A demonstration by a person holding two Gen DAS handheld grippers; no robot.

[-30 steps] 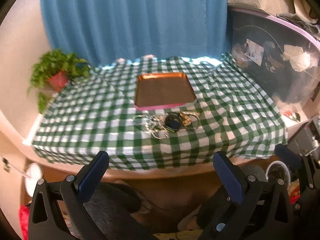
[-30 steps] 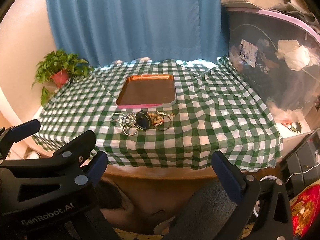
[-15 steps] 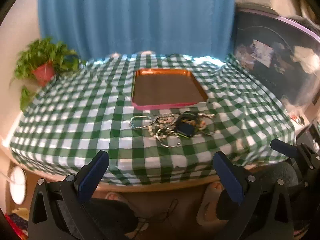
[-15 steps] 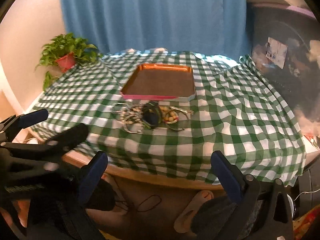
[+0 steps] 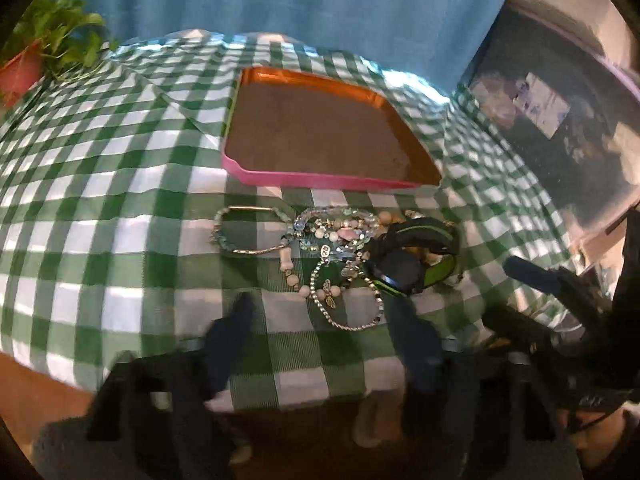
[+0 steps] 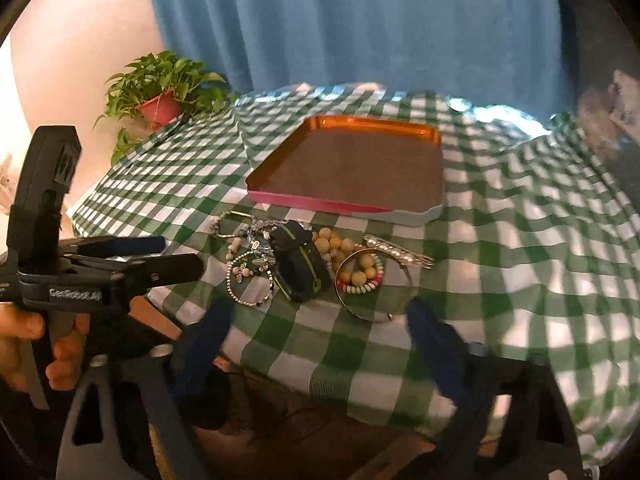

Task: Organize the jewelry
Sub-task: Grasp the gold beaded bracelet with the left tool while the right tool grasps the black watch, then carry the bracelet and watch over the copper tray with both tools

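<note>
A pile of jewelry [image 5: 340, 248] lies on the green checked tablecloth just in front of an empty orange tray [image 5: 320, 136] with a pink rim. The pile holds beaded bracelets [image 6: 360, 272], a thin chain bracelet [image 5: 240, 232], a metal bangle [image 6: 400, 284] and a black and green watch [image 5: 412, 256]; the watch also shows in the right wrist view [image 6: 300, 268]. My left gripper [image 5: 320, 344] is open and empty at the table's near edge, just short of the pile. My right gripper [image 6: 316, 340] is open and empty, also just short of the pile.
A potted plant [image 6: 160, 96] stands at the far left corner of the table. A blue curtain [image 6: 360, 20] hangs behind. A large clear bin [image 5: 560, 120] stands to the right of the table. The tablecloth [image 6: 520, 240] hangs over the near edge.
Both grippers have moved forward and closer to the table, so the jewelry pile and tray look larger. Both stay open and empty.
</note>
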